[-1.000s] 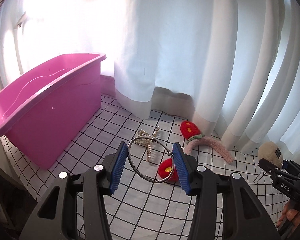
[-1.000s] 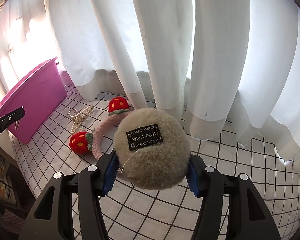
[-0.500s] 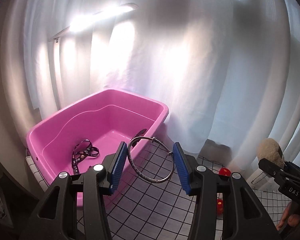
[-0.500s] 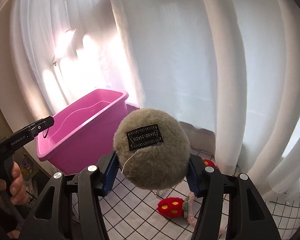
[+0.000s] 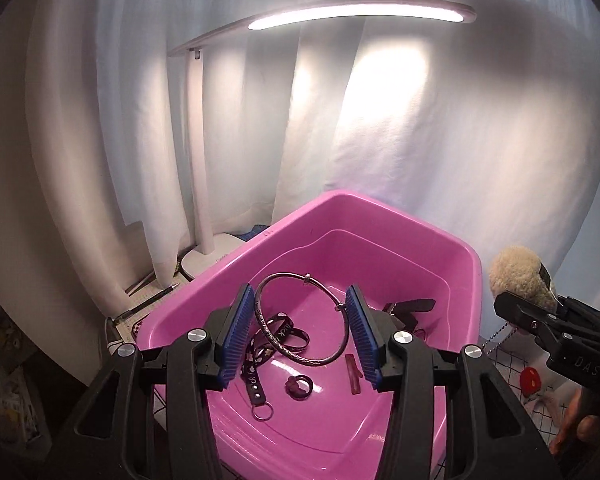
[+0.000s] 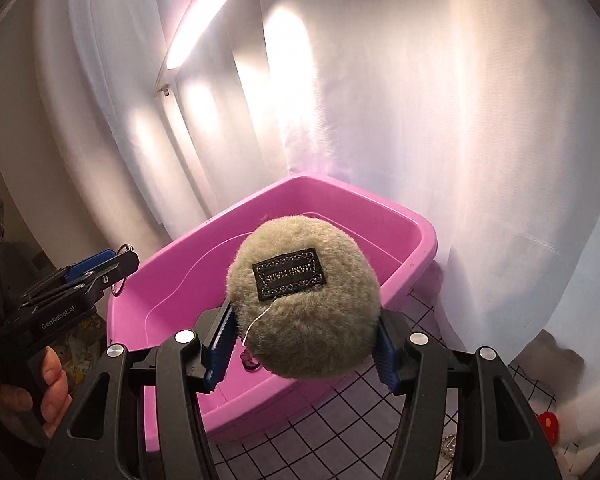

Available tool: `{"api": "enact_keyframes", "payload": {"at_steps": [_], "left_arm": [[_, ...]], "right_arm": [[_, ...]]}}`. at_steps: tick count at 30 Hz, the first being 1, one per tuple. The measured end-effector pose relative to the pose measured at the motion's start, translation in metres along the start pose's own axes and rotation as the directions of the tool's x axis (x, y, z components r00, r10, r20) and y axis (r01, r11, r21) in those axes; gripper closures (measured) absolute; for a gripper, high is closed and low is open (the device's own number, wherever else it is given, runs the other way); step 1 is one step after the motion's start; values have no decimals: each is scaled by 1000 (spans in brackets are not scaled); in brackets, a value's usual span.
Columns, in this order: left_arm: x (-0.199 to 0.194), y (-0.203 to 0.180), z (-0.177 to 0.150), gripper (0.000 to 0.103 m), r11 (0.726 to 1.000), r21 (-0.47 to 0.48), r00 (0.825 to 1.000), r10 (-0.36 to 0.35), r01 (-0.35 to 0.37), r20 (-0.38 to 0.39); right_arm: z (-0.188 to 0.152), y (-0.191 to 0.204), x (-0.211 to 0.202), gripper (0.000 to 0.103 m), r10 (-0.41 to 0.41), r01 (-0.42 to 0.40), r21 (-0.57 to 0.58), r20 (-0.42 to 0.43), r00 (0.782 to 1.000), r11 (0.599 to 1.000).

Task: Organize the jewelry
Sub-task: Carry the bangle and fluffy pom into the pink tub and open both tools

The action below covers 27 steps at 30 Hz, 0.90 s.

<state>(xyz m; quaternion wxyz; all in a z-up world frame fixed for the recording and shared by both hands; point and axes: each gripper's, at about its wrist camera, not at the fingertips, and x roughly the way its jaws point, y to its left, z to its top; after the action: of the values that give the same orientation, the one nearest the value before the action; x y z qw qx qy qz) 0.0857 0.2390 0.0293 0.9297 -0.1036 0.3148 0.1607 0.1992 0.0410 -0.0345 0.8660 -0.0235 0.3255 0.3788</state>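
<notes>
The left gripper (image 5: 300, 330) squeezes a silver bangle (image 5: 302, 320) mid-frame, over the pink tub (image 5: 470, 264), likely to drop it in. The right gripper (image 6: 302, 342) hugs a fluffy pompom (image 6: 304, 300) by the tub's edge.

Left tongs (image 5: 300, 330), low centre of their frame, clamp a metal bangle (image 5: 300, 320) between blue pads, while right tongs (image 6: 304, 336), lower centre, grip a furry pompom (image 6: 304, 300).
</notes>
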Motion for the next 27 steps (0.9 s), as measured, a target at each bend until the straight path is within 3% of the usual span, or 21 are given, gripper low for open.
{"api": "enact_keyframes", "payload": {"at_steps": [3,13,23,27], "left_arm": [[18,12,-4,56,1000,-7,999,15,-15,-46],[62,31,-10,56,1000,8,983,29,-28,-179],[81,40,-15,55,1000,-23,968,10,-16,-252],[77,43,-14,25,999,-30,973,23,-31,-231]], "right_arm": [[5,13,33,47,14,-16,-28,-78,997,999],[12,34,103,47,-69,50,-86,-240,968,995],[16,48,133,42,-147,114,-130,-282,948,985],[19,44,130,37,-180,148,-132,-277,944,980]]}}
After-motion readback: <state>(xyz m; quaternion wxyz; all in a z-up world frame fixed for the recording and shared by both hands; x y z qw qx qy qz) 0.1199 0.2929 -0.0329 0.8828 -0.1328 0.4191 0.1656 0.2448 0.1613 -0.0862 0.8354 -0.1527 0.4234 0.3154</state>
